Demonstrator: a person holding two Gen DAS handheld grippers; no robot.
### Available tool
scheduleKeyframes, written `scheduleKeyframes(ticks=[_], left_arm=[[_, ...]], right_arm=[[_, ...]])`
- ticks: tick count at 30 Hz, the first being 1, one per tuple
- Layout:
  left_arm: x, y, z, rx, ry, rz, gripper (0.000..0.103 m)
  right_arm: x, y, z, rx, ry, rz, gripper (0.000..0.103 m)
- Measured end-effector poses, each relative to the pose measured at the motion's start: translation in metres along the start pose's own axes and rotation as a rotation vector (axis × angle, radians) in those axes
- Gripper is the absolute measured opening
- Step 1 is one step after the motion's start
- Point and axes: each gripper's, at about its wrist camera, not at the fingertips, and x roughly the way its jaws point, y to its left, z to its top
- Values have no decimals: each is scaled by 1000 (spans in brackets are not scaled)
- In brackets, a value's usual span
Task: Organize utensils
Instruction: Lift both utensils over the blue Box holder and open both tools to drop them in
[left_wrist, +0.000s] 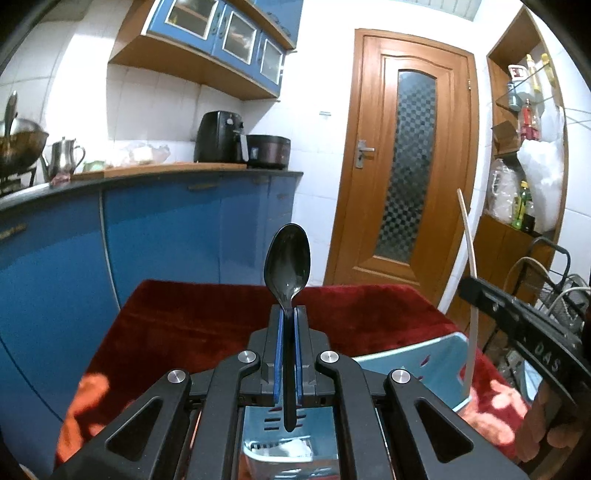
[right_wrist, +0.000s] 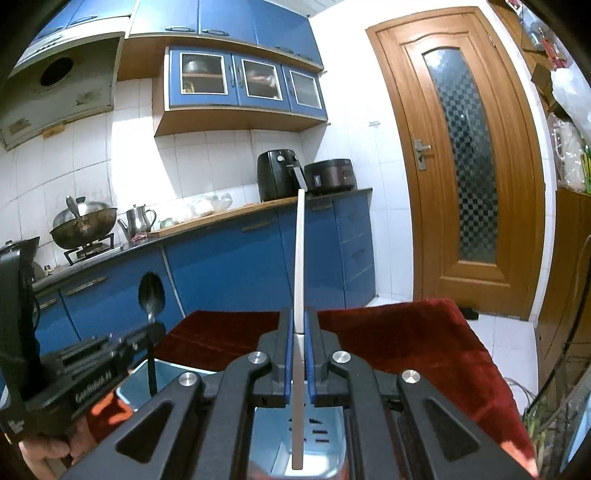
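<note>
My left gripper (left_wrist: 288, 314) is shut on a black plastic spoon (left_wrist: 287, 258), held upright with its bowl above the pads and its handle tip hanging just over a light-blue slotted utensil holder (left_wrist: 417, 363). The holder sits on a red cloth (left_wrist: 192, 325). My right gripper (right_wrist: 300, 317) is shut on a long white flat utensil (right_wrist: 299, 258), seen edge-on, whose lower end hangs over the same holder (right_wrist: 269, 424). Each gripper shows in the other's view: the right gripper (left_wrist: 471, 295) with the white utensil (left_wrist: 468, 236), the left gripper (right_wrist: 155, 332) with the spoon (right_wrist: 151, 295).
Blue floor cabinets (left_wrist: 166, 229) run behind the cloth-covered table, their counter carrying an air fryer (right_wrist: 279, 173), a cooker (right_wrist: 332, 175), a kettle (right_wrist: 138, 219) and a wok (right_wrist: 83, 225). A wooden door (right_wrist: 461, 166) stands beyond. Shelves (left_wrist: 524, 147) and a wire rack (left_wrist: 561, 295) crowd the right.
</note>
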Motion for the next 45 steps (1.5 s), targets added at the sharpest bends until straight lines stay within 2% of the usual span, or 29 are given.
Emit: scheduleKeyframes(ticks=[8,12,17,19,22,26,33,45], left_arm=[[4,4,-18,-6,-5,2,5],[1,1,-21,12,-10,7,5],[-4,-1,-20,10,-1,3,15],[-6,-2,-20,5,6,-4,26],[-9,-3,-19,8,14,-4,37],[-12,-3,-19,9,25,-7,37],[-23,-2,-20,13,38,9,37],[-56,0,-21,14,66,38,37]], right_arm=[[10,1,-18,-20,30,15,7],[12,-2,-25,-1,76,32,7],[5,-4,-28,-6,86,40,8],[3,-4,-28,0,91,44,8],[0,-5,-28,7,90,47,8],[-4,-5,-24,9,85,51,16],[-14,0,-18,7,69,57,21],[-49,14,-14,21,58,71,23]])
